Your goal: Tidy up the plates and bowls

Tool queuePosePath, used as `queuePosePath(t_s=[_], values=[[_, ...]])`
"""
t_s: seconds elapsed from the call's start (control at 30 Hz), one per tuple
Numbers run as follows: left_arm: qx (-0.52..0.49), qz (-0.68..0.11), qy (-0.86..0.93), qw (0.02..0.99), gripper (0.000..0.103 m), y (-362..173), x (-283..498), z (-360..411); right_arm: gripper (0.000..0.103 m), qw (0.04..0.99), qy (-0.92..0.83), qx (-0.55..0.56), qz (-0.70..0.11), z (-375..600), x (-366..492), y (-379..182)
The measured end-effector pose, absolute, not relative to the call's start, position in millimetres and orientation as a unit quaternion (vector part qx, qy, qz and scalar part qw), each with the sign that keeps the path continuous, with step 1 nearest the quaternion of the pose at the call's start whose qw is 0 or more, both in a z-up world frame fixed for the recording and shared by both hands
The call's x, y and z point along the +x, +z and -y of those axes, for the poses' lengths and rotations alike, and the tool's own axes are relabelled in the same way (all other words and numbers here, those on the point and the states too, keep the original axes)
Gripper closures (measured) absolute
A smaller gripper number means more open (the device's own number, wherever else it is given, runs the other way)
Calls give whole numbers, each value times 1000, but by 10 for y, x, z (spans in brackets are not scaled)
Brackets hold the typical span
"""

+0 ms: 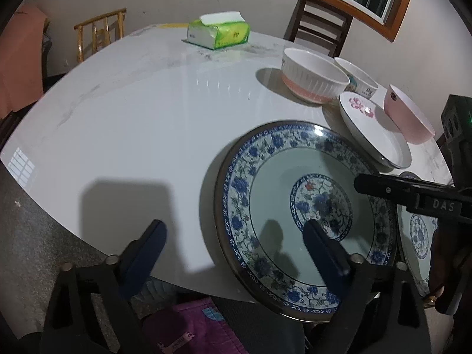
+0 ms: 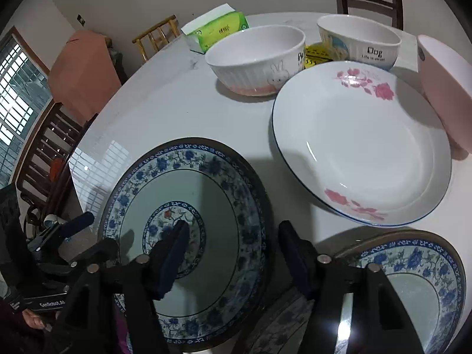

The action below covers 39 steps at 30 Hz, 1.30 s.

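A large blue-and-white floral plate [image 1: 283,194] [image 2: 206,183] lies at the table's near edge. My left gripper [image 1: 236,242] is open and straddles its left rim, one finger outside over the table edge and one over the plate's well. My right gripper [image 2: 234,247] is open across the plate's right rim, with its left finger over the centre pattern. A second blue-and-white plate [image 2: 419,280] sits to the right. Behind are a white plate with pink flowers [image 2: 362,147], a rabbit bowl [image 2: 256,59], a dog bowl [image 2: 360,41] and a pink bowl [image 2: 445,88].
A green tissue pack [image 1: 218,34] lies at the far side of the round white table [image 1: 132,118]. Wooden chairs [image 1: 321,23] stand around it. A purple cloth [image 1: 188,327] shows below the table's near edge.
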<state>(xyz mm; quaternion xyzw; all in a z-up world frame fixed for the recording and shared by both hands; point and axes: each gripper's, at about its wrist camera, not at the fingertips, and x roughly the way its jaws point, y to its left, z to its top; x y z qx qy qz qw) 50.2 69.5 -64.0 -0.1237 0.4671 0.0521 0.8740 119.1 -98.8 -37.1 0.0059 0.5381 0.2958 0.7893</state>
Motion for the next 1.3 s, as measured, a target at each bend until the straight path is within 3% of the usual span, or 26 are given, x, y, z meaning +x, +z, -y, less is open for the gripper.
queuePosePath(t_s=[0.07, 0.13, 0.17, 0.2, 0.4, 1.3], values=[[-126, -476, 44, 869, 35, -685, 518, -690, 49, 788, 295, -1, -541, 962, 1206, -370], [-118, -477, 41, 870, 44, -711, 520, -664, 71, 788, 288, -7, -544, 954, 1226, -386], [-111, -474, 39, 873, 54, -707, 520, -638, 76, 786, 288, -1, -547, 965, 1235, -401], [-101, -477, 43, 872, 55, -710, 529, -613, 82, 786, 287, 4, -548, 976, 1253, -409], [-120, -468, 51, 874, 73, -694, 554, -739, 85, 782, 280, 46, -555, 1004, 1303, -445], [-125, -446, 111, 879, 77, -516, 833, -1260, 85, 769, 291, 96, -562, 242, 1471, -574]])
